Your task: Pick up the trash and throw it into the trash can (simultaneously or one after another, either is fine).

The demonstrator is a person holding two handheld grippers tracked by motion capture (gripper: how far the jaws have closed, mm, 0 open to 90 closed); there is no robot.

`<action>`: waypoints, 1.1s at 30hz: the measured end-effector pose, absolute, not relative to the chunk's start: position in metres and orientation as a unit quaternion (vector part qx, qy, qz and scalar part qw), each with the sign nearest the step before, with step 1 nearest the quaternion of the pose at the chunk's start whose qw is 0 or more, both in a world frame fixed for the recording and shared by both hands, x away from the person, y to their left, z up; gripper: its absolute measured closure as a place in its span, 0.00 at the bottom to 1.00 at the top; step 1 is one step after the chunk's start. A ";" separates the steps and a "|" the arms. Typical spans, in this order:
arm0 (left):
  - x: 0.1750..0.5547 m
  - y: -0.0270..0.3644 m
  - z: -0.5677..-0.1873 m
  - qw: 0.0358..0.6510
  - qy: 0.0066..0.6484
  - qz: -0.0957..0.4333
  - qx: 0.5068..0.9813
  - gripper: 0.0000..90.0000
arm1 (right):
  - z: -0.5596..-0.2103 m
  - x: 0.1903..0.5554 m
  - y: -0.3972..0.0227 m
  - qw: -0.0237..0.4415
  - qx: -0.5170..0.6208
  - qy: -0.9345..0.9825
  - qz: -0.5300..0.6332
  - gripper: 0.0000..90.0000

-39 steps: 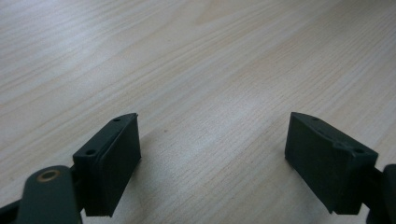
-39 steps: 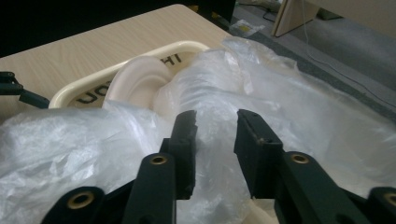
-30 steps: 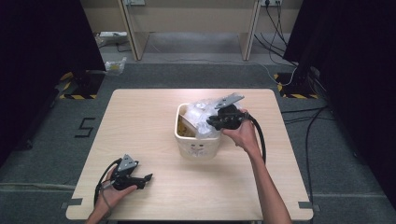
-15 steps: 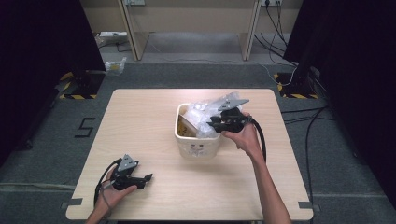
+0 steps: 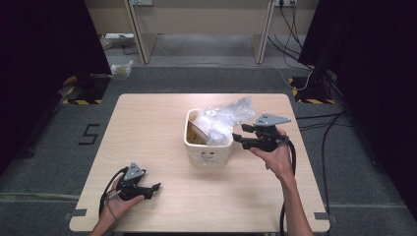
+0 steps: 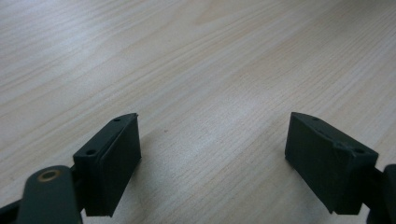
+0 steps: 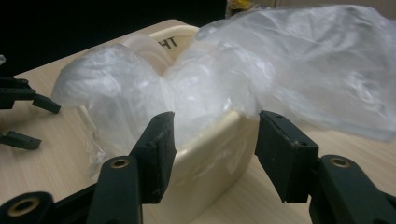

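The clear plastic bag [image 5: 223,120] sits stuffed into the cream tub [image 5: 209,147] near the middle of the table [image 5: 147,128], with one crumpled end spilling up and over the tub's right rim. The right claw [image 5: 237,133] is just to the right of the tub, level with its rim and pointing left at it; its jaws have just been opening and now stand partly apart with nothing pressed between them. In the right gripper view the tub's near corner [image 7: 219,140] lies in the gap ahead of the right claw [image 7: 215,140], and the bag [image 7: 280,65] billows above and beyond the pads without touching them.

The tub also holds something yellowish-brown against its left wall, seen from the high view; what it is cannot be told.

The left claw [image 5: 156,188] rests at the near left of the table, well apart from the tub. The left gripper view shows the left claw [image 6: 212,156] spread wide over bare wood grain, empty. The right gripper view catches that other claw's dark tips at its far left edge.
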State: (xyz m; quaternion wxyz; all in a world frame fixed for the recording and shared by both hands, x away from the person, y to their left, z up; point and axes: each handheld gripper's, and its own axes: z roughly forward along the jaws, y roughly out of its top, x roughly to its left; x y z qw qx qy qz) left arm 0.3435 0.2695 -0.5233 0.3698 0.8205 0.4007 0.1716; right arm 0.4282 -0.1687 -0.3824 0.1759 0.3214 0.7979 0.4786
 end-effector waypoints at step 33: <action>0.343 0.269 -0.523 0.370 0.401 0.172 0.820 0.19 | -0.450 0.369 -0.209 0.205 0.383 0.776 0.457 0.28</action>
